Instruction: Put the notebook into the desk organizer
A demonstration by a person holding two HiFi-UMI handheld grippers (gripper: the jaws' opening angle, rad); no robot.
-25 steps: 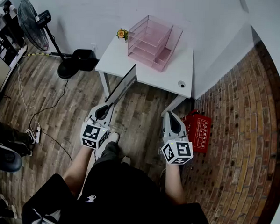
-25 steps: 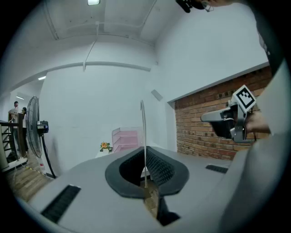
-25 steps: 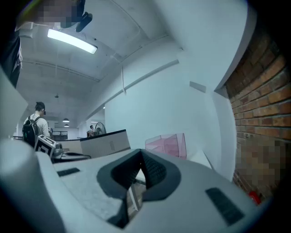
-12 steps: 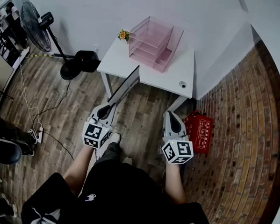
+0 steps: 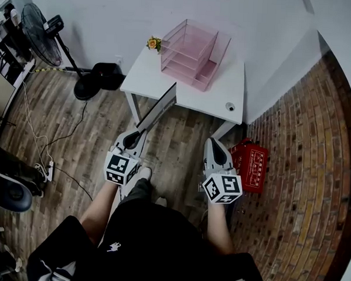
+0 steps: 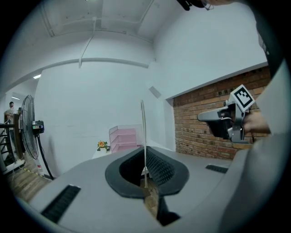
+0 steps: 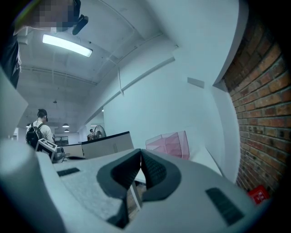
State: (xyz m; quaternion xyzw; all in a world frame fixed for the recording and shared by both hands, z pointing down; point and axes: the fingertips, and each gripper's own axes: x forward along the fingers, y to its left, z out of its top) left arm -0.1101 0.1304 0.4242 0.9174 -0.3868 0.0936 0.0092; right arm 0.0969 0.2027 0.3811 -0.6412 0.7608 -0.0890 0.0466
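Note:
A pink tiered desk organizer point(image 5: 192, 52) stands at the back of a small white table point(image 5: 167, 83). My left gripper point(image 5: 136, 135) is shut on the lower end of a thin grey notebook point(image 5: 158, 109). The notebook slants up over the floor, its far end overlapping the table's front edge. In the left gripper view the notebook point(image 6: 143, 132) shows edge-on as a thin upright line between the jaws of the left gripper point(image 6: 144, 157), with the organizer point(image 6: 125, 139) behind it. My right gripper point(image 5: 215, 145) hangs over the floor, shut and empty. The right gripper view shows the right gripper point(image 7: 140, 155) with the organizer point(image 7: 170, 143) ahead.
A small flower point(image 5: 152, 43) sits left of the organizer, and a small round object point(image 5: 228, 105) near the table's right front corner. A red crate point(image 5: 247, 164) lies on the brick floor at the right. A standing fan point(image 5: 41, 24) and cables point(image 5: 48, 168) are at the left.
My left gripper has edged slightly toward the table with the notebook in it. The right gripper has hardly moved.

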